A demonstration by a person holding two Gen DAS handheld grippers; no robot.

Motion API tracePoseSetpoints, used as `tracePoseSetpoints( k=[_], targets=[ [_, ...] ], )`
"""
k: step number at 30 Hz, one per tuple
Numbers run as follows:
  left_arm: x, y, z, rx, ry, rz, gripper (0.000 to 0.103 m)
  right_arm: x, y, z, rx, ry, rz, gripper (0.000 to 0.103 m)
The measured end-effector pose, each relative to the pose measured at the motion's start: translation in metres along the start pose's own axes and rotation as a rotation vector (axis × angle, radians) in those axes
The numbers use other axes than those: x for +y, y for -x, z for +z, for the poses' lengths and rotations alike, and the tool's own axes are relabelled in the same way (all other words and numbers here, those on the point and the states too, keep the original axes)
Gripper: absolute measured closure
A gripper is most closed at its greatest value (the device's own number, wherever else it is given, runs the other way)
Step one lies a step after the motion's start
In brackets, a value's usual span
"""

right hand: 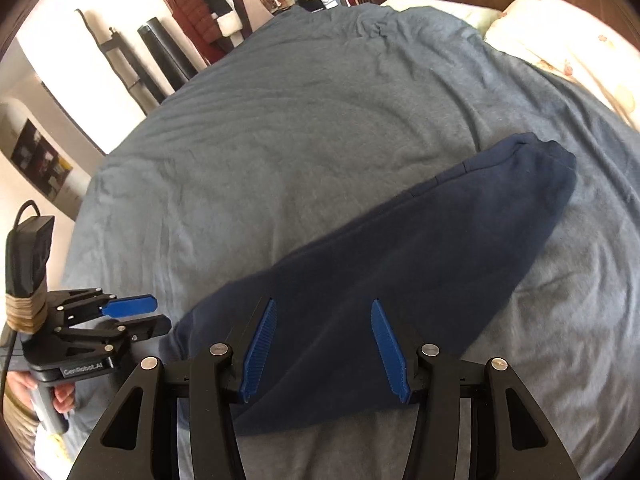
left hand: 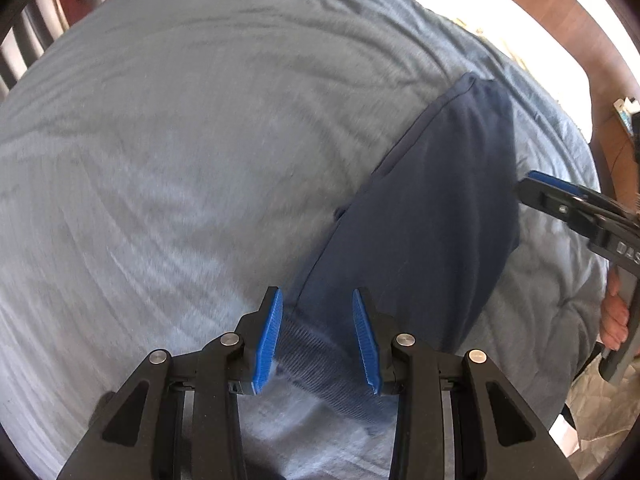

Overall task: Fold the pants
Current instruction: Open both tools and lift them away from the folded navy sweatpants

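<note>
Dark navy pants (left hand: 432, 208) lie lengthwise folded on a blue-grey bedspread (left hand: 180, 140), running from the near edge toward the far right. My left gripper (left hand: 318, 300) is open, its blue pads either side of the ribbed cuff (left hand: 320, 356) at the near end, not closed on it. My right gripper (right hand: 323, 306) is open just above the wider part of the pants (right hand: 420, 240). The left gripper also shows in the right wrist view (right hand: 152, 312), open beside the cuff end. The right gripper's tip shows in the left wrist view (left hand: 536, 186).
The bedspread (right hand: 280, 140) covers a wide bed. Cream pillows (right hand: 560, 40) lie at the far right by a wooden headboard (left hand: 560, 8). Clothes (right hand: 208, 8) hang on the wall beyond the bed. The bed's right edge (left hand: 592, 320) drops to the floor.
</note>
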State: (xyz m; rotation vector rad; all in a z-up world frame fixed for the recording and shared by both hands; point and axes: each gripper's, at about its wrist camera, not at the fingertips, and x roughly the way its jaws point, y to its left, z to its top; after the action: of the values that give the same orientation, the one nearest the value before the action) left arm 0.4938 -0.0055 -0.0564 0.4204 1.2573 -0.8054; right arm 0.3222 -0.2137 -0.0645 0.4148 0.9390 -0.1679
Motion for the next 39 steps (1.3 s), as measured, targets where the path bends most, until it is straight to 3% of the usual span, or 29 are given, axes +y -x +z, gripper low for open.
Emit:
tracePoseSetpoints(
  k=[5,8,12,15,18,21,24,29,32,34,39],
  targets=[
    [0.014,-0.015,-0.01,0.016,0.041,-0.022,0.067,0.014,0.005,-0.024,-0.022,-0.043,-0.072,0.052],
    [0.018,-0.024,-0.013,0.031,0.069,-0.043,0.061,0.023,0.008,-0.041,-0.023,-0.076,-0.102,0.052],
    [0.024,-0.033,-0.017,0.046,0.103,-0.06,0.06,0.03,0.0,-0.055,0.033,-0.111,-0.066,0.052],
    [0.029,-0.034,-0.021,0.043,0.147,-0.094,0.076,0.029,-0.005,-0.061,0.055,-0.11,-0.062,0.052],
    [0.025,-0.028,-0.024,0.023,0.144,-0.048,0.084,0.027,-0.007,-0.063,0.057,-0.117,-0.069,0.052],
    [0.024,-0.015,-0.024,-0.01,0.165,0.008,0.085,0.025,-0.008,-0.062,0.058,-0.12,-0.05,0.052],
    [0.03,-0.003,-0.026,-0.048,0.198,0.014,0.085,0.029,-0.006,-0.063,0.052,-0.115,-0.043,0.052],
    [0.032,-0.028,-0.031,0.014,0.185,0.047,0.084,0.032,-0.01,-0.065,0.067,-0.087,-0.057,0.052],
    [0.033,-0.031,-0.033,0.008,0.198,0.052,0.082,0.029,-0.012,-0.066,0.076,-0.085,-0.069,0.052],
    [0.031,-0.03,-0.033,0.007,0.195,0.08,0.071,0.026,-0.014,-0.066,0.079,-0.083,-0.077,0.052],
    [0.028,-0.021,-0.032,0.003,0.19,0.132,0.055,0.019,-0.015,-0.067,0.087,-0.085,-0.091,0.052]
  ],
)
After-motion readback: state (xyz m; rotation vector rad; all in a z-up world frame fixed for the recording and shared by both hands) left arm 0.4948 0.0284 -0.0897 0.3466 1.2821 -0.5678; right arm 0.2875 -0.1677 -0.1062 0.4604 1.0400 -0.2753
